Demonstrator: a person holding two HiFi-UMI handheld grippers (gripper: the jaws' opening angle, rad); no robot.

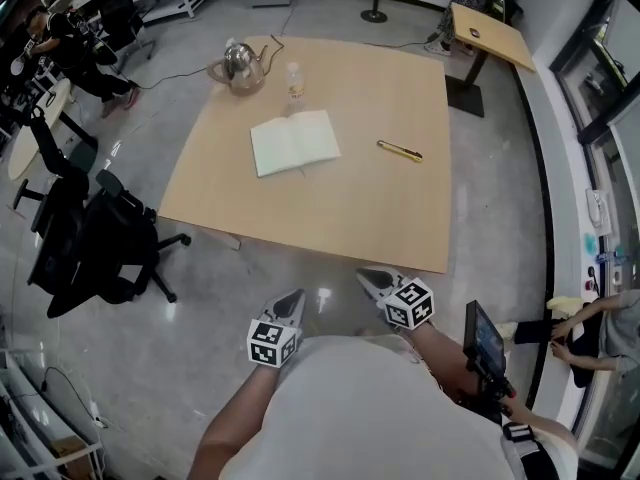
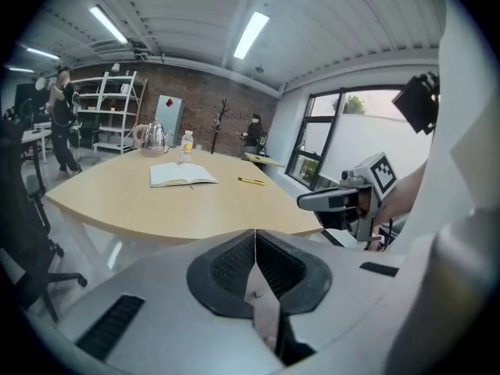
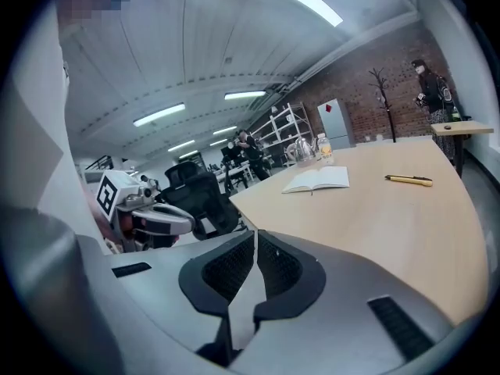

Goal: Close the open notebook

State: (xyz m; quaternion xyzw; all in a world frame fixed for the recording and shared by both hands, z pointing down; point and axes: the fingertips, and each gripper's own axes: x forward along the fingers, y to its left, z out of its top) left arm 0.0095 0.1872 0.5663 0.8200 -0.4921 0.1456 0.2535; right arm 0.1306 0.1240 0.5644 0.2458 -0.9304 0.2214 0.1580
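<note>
1. Head view: a pale wooden table [image 1: 340,218] stands on a glossy grey floor [image 1: 200,313], with an office chair [image 1: 100,253] at its left.
2. The open notebook [image 1: 294,142] lies mid-table; a pen [image 1: 399,151] lies to its right, and a kettle [image 1: 238,66] and bottle [image 1: 295,81] stand beyond.
3. The left gripper [image 1: 293,300] and right gripper [image 1: 374,280] hover short of the near edge, pointing tableward. Both have their jaws pressed together and hold nothing.

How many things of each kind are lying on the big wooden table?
notebook: 1
pen: 1
kettle: 1
bottle: 1
Total: 4
</note>
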